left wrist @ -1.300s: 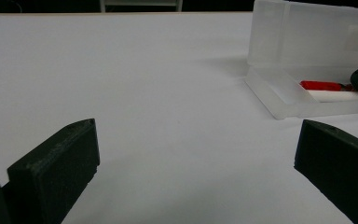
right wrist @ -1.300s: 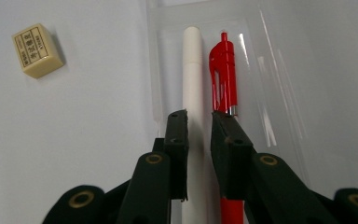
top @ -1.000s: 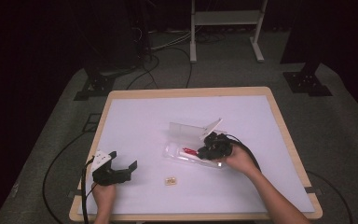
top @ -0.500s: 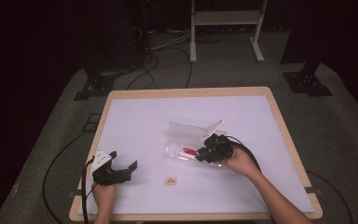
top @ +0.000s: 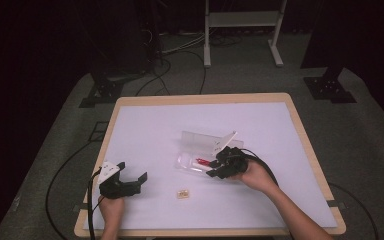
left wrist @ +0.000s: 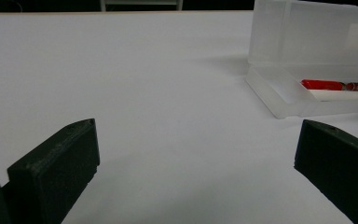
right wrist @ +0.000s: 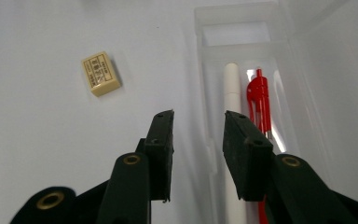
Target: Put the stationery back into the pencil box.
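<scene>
Pencil case: clear, frosted plastic box [top: 200, 161] lying open near the middle of the table, lid [top: 202, 140] standing up behind its tray; my right gripper is at its right end.
Right gripper: black two-jaw tool [top: 219, 165] in my right hand [top: 254, 175]; its jaws have just been opening and now stand parted with nothing pinched. In the right gripper view [right wrist: 196, 122] they straddle the case's near wall, one jaw over the bare table, the other over the white pen.
Left gripper: black tool [top: 130, 178] in my left hand [top: 111, 206], jaws spread wide with nothing between them, held low near the table's front-left corner, well apart from the case; it looks towards the case's end.
Right arm: my forearm comes in from the bottom right and angles in towards the case.
Count, pens: two in the tray, one red plastic pen [right wrist: 259, 100] and one white cylindrical pen [right wrist: 232, 93], side by side and parallel.
Count, erasers: one small cream rectangular eraser [top: 182, 193] with printed lettering, flat on the table between my two grippers, apart from the case.
Surface: white sheet [top: 150, 130] covering a table with a pale wooden edge [top: 200, 98].
Room: dark, grey carpet [top: 70, 125], black cables [top: 155, 82] on the floor, white metal stand [top: 242, 22] behind the table.
</scene>
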Demonstrator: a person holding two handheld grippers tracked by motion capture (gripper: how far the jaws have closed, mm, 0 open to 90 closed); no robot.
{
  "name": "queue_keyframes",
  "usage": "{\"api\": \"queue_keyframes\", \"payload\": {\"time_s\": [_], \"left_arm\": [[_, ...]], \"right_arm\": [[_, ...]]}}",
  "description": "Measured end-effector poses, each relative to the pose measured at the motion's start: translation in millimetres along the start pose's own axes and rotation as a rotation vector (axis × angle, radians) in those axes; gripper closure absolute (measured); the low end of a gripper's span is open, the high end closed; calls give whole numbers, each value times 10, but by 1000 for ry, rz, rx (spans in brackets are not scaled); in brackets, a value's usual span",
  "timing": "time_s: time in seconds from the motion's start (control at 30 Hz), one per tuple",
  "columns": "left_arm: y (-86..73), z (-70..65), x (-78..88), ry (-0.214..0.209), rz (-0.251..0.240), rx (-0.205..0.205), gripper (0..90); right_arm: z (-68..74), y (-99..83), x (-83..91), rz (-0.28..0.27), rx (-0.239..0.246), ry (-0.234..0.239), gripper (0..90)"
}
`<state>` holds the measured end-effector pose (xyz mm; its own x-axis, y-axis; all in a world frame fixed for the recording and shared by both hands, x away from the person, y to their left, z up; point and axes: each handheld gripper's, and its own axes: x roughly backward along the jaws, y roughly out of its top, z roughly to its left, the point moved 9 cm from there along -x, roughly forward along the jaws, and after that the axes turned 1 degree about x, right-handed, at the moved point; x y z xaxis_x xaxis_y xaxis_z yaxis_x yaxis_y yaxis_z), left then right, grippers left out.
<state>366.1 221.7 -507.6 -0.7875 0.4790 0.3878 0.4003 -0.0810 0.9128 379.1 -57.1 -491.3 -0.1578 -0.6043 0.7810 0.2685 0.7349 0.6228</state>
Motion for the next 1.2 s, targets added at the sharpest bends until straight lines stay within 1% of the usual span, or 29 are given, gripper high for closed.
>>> {"api": "queue_keyframes", "payload": {"time_s": [0.03, 0.07, 0.17, 0.2, 0.37, 0.6, 1.1, 1.2], "left_arm": [[0, 0, 1, 0, 0, 1, 0], [-1, 1, 2, 0, 2, 1, 0], [-1, 1, 2, 0, 2, 1, 0], [-1, 1, 2, 0, 2, 1, 0], [0, 1, 4, 0, 1, 1, 0], [-1, 1, 4, 0, 2, 1, 0], [1, 3, 6, -1, 0, 1, 0], [1, 3, 6, -1, 0, 1, 0]], "right_arm": [[18, 4, -7, 0, -1, 4, 623], [26, 8, -13, 1, 10, 7, 619], [62, 26, -27, 0, 22, 14, 615], [81, 33, -30, 1, 13, 16, 613], [127, 56, -50, -2, 27, 29, 600], [185, 81, -71, -2, 32, 43, 575], [299, 126, -142, -13, 36, 79, 498], [326, 135, -162, -14, 36, 94, 467]]}}
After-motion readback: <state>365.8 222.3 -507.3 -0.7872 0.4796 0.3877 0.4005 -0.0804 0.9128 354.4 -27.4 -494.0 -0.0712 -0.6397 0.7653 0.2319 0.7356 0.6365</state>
